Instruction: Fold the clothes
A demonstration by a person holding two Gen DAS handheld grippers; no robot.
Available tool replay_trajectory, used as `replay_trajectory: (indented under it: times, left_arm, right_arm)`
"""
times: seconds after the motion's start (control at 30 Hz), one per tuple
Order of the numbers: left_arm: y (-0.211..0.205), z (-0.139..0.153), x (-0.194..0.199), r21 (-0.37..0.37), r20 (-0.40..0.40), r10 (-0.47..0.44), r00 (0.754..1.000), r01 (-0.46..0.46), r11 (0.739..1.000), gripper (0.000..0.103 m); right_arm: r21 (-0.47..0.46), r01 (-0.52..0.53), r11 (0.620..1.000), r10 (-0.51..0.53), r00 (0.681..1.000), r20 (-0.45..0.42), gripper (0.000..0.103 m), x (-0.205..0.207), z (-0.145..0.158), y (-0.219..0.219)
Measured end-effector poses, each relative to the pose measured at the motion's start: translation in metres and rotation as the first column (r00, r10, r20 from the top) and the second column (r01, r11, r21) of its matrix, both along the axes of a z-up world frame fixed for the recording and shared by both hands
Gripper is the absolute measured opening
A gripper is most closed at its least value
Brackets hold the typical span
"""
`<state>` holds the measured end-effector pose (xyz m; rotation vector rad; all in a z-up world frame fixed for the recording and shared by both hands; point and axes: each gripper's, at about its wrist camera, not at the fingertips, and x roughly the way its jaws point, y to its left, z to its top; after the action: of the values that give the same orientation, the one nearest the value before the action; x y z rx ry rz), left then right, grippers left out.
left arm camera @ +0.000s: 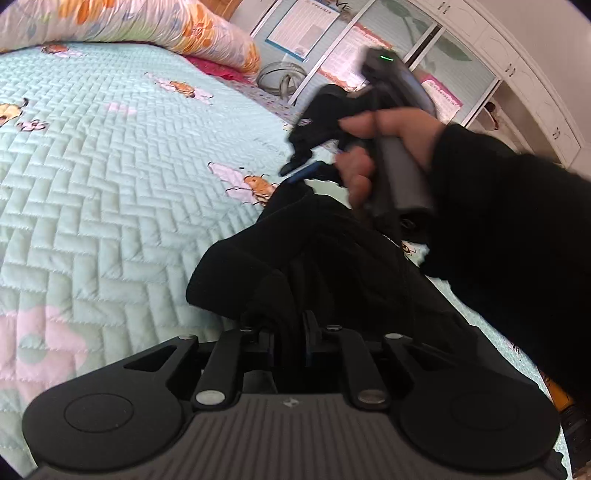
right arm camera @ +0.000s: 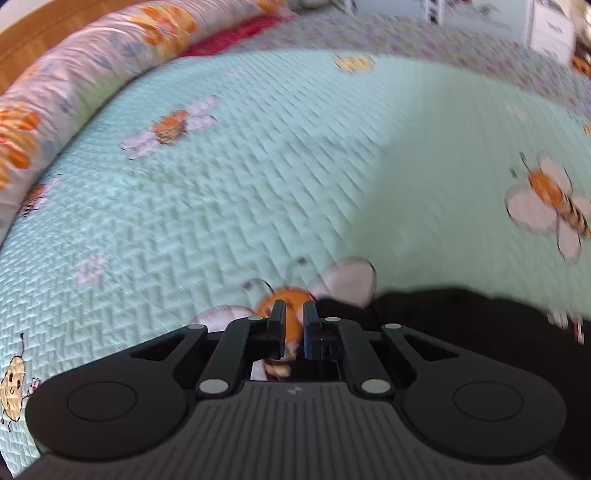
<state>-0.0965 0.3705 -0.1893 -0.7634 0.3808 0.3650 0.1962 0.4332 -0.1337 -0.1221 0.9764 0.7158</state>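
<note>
Left jaws: the left gripper [left arm camera: 290, 325] has its pads drawn close on a bunched fold of the soft black knit garment [left arm camera: 332, 258] — cloth fills the narrow gap.
Right jaws: the right gripper [right arm camera: 294, 325] stands nearly closed with a slim gap, through which only the bee print shows; it holds nothing.
Right hand: the person's right hand [left arm camera: 373, 147] grips the handle, black sleeve [left arm camera: 517, 221] behind it.
Garment: it lies heaped on the mint-green quilted bedspread with bee prints [left arm camera: 110, 166], its dark edge [right arm camera: 461, 314] just right of the right gripper's fingers.
Handling: likely light, limp and drapey — it will sag and bunch, not slip.
Hold: best at a hem or corner edge, single layer, kept taut between both grippers.
Beyond: floral rolled duvet [left arm camera: 129, 22] at the far side of the bed.
</note>
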Motion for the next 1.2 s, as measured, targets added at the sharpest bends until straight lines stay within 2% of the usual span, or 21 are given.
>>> replay_trajectory:
  times: [0.03,0.07,0.1,0.17,0.27,0.33,0.47,0.57,0.63,0.67,0.7,0.73,0.77,0.87,0.93,1.0,1.07,1.2]
  left_arm:
    - [0.001,-0.001,0.000,-0.012,-0.001,0.002,1.000,-0.002,1.000,0.029]
    - [0.003,-0.002,0.000,-0.023,-0.003,0.004,1.000,-0.004,1.000,0.038]
    - [0.004,-0.003,0.000,-0.035,-0.004,0.006,1.000,-0.006,0.999,0.043]
    - [0.007,-0.004,0.000,-0.058,-0.007,0.010,1.000,-0.011,0.998,0.046]
    - [0.012,-0.007,-0.001,-0.097,-0.002,0.014,1.000,-0.014,0.995,0.052]
    - [0.017,-0.010,-0.002,-0.130,0.015,0.015,1.000,-0.013,0.991,0.053]
    - [0.027,-0.015,0.000,-0.195,0.039,0.026,0.999,-0.017,0.981,0.053]
    - [0.031,-0.016,0.015,-0.225,0.030,0.029,0.999,-0.021,0.974,0.058]
    - [0.032,-0.014,0.025,-0.217,0.039,0.018,0.999,-0.010,0.976,0.060]
    - [0.032,-0.014,0.029,-0.213,0.043,0.013,0.999,-0.004,0.977,0.059]
    - [0.032,-0.014,0.029,-0.201,0.045,0.012,0.999,-0.003,0.980,0.053]
    - [0.031,-0.012,0.027,-0.174,0.053,0.008,0.999,0.001,0.985,0.042]
    - [0.030,-0.010,0.026,-0.147,0.060,0.004,0.998,0.005,0.989,0.014]
    - [0.022,0.000,0.020,-0.046,0.091,-0.006,0.996,0.010,0.999,0.008]
    - [0.015,0.007,0.017,0.027,0.106,0.003,0.994,-0.006,1.000,0.007]
    - [0.010,0.012,0.015,0.093,0.115,0.027,0.993,-0.038,0.995,0.007]
    - [0.006,0.018,0.012,0.157,0.126,0.051,0.991,-0.071,0.985,0.007]
    - [0.018,0.003,0.018,0.056,0.023,0.077,0.997,-0.078,0.995,0.010]
  right_arm:
    - [0.057,0.014,0.998,-0.013,1.000,-0.012,0.017,-0.003,0.003,-0.014]
    - [0.088,0.020,0.996,-0.020,1.000,-0.006,0.030,-0.006,0.007,-0.027]
    - [0.086,0.021,0.996,-0.024,0.999,0.025,0.042,-0.011,0.011,-0.036]
    - [0.032,-0.003,0.999,0.000,0.994,0.114,0.049,-0.025,0.015,-0.041]
    - [-0.048,-0.045,0.998,0.053,0.980,0.193,0.051,-0.039,0.017,-0.035]
    - [-0.059,-0.038,0.998,0.051,0.970,0.238,0.052,-0.045,0.023,-0.034]
    - [-0.096,-0.030,0.995,0.052,0.970,0.236,0.064,-0.039,0.018,-0.028]
    - [-0.126,-0.026,0.992,0.054,0.973,0.225,0.065,-0.033,0.011,-0.023]
    - [-0.146,-0.024,0.989,0.055,0.975,0.217,0.062,-0.029,0.007,-0.019]
    - [-0.156,-0.023,0.988,0.056,0.975,0.213,0.056,-0.027,0.005,-0.018]
    - [-0.166,-0.022,0.986,0.057,0.976,0.209,0.025,-0.025,0.003,-0.016]
    - [-0.176,-0.020,0.984,0.057,0.977,0.206,0.012,-0.023,0.001,-0.014]
    - [-0.186,-0.019,0.982,0.058,0.978,0.202,0.012,-0.021,-0.001,-0.012]
    - [-0.200,-0.018,0.980,0.057,0.980,0.191,0.011,-0.016,-0.004,-0.006]
    - [-0.142,-0.023,0.990,0.048,0.983,0.177,0.011,-0.015,0.008,0.001]
    - [-0.080,-0.036,0.996,0.049,0.985,0.167,0.011,-0.013,0.019,0.011]
    - [-0.099,-0.052,0.994,0.069,0.983,0.169,0.012,-0.014,0.013,0.022]
    - [-0.141,-0.059,0.988,0.079,0.987,0.137,0.026,-0.017,-0.004,0.026]
